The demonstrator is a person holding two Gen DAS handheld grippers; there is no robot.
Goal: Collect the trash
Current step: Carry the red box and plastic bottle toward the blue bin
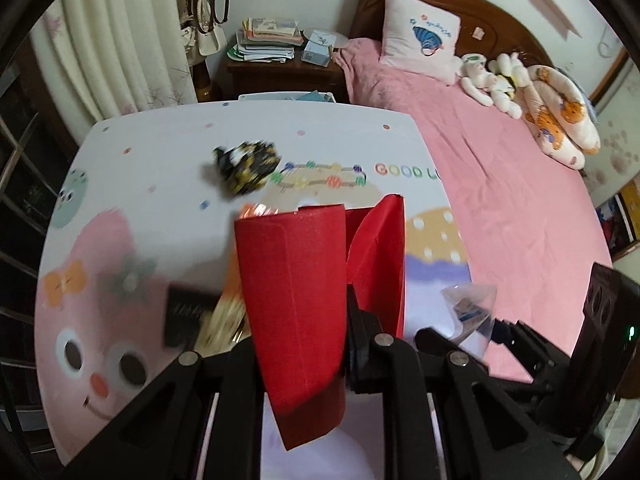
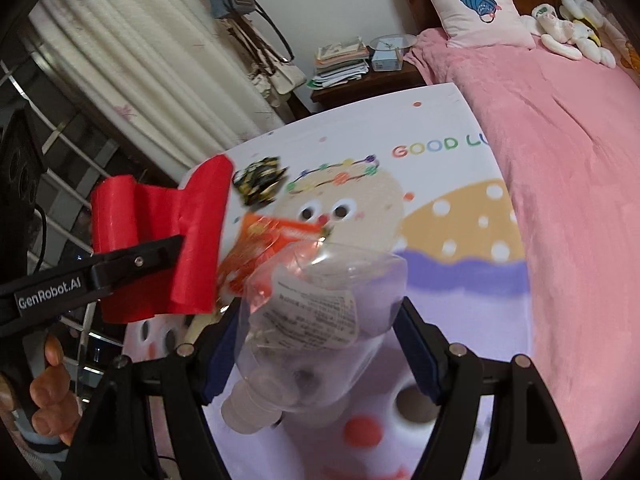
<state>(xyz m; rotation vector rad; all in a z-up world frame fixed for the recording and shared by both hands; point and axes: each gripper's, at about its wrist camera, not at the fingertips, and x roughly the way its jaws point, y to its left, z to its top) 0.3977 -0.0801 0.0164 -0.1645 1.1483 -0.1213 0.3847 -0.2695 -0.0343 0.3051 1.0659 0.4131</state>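
Both hands are full here. The left gripper (image 1: 316, 344) is clamped tight on a red paper sheet (image 1: 296, 300): thin, curled, basically weightless, so it'll flop and crease. An edge pinch like this is fine.

The right gripper (image 2: 316, 344) holds a clear crushed plastic bottle (image 2: 320, 320) across its belly, cap end toward the camera. It's light, springy and slick, so mid-body, where it's already dented, is the spot to squeeze.

Still lying on the cartoon table (image 2: 460, 320): a crumpled black-and-gold wrapper (image 1: 246, 168) near its middle, and a shiny orange foil packet (image 2: 272, 248) just nearer than that, crinkly and slippery. I'd grab those by a raised fold. The pink bed (image 1: 500, 200) sits just beside the table.
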